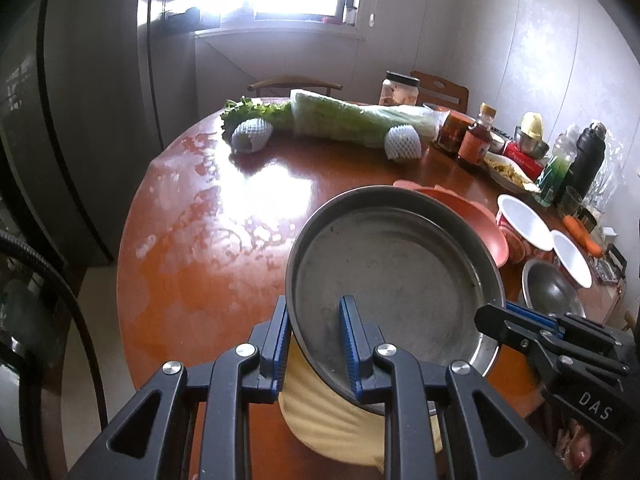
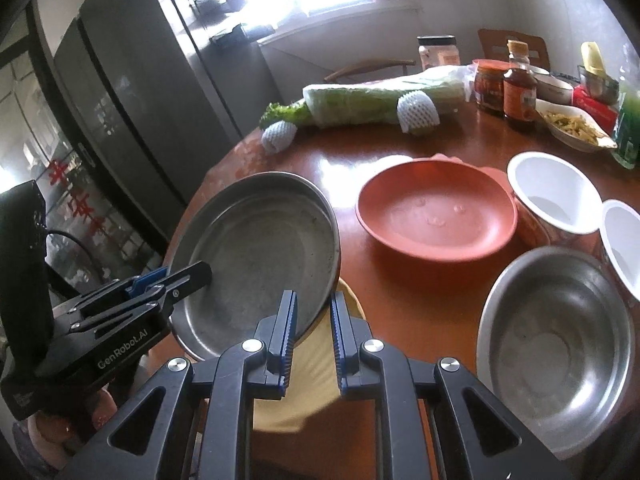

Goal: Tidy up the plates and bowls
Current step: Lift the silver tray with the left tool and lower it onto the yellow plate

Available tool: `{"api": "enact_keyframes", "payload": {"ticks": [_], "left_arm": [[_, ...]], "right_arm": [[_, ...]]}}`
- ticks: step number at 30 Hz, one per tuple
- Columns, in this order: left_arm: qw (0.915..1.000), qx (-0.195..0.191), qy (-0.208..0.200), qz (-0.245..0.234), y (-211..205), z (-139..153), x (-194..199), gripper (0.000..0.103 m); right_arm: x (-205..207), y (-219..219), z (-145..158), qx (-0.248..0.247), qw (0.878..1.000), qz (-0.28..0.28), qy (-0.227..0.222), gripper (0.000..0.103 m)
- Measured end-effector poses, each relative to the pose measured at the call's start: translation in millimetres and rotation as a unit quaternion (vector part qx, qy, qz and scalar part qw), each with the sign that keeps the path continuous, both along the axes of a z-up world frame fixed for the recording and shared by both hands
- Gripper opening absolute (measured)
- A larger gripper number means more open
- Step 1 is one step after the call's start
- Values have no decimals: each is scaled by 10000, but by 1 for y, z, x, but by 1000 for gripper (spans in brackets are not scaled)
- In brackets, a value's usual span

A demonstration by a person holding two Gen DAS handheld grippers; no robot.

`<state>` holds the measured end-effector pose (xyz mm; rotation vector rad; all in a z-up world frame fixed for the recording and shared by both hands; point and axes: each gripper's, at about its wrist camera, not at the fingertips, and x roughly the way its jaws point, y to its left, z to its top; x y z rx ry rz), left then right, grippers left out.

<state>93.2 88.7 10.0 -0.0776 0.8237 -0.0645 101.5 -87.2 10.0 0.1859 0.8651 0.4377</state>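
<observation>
Two grippers are clamping one steel pan [image 1: 394, 264]: the left gripper [image 1: 320, 344] is pinching its near rim between blue fingers [image 1: 352, 340], the right gripper [image 2: 314, 334] is gripping the opposite rim. Pan is tilting above the counter [image 1: 224, 216], over a yellow plate [image 1: 332, 420] (possibly a bowl; mostly hidden). Red plate [image 2: 434, 210], steel bowl [image 2: 556, 328] and two white bowls [image 2: 554, 192] are sitting beside it.

Dull scuffed metal plate [image 1: 394, 256] above glossy wooden table [image 1: 224, 208]
</observation>
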Motion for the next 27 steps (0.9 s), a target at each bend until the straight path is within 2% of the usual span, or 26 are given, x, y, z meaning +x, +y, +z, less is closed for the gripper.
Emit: {"api": "enact_keyframes", "payload": {"ticks": [12,27], "left_arm": [[9998,129,177,15,-9,-18,-12,25],[9994,269,230,-12,-12,-26,-20,25]], "right_arm": [[-9,-2,-20,-154,9997,35,202,17],[-12,7,-26,-494,9987,44,79,17]]}}
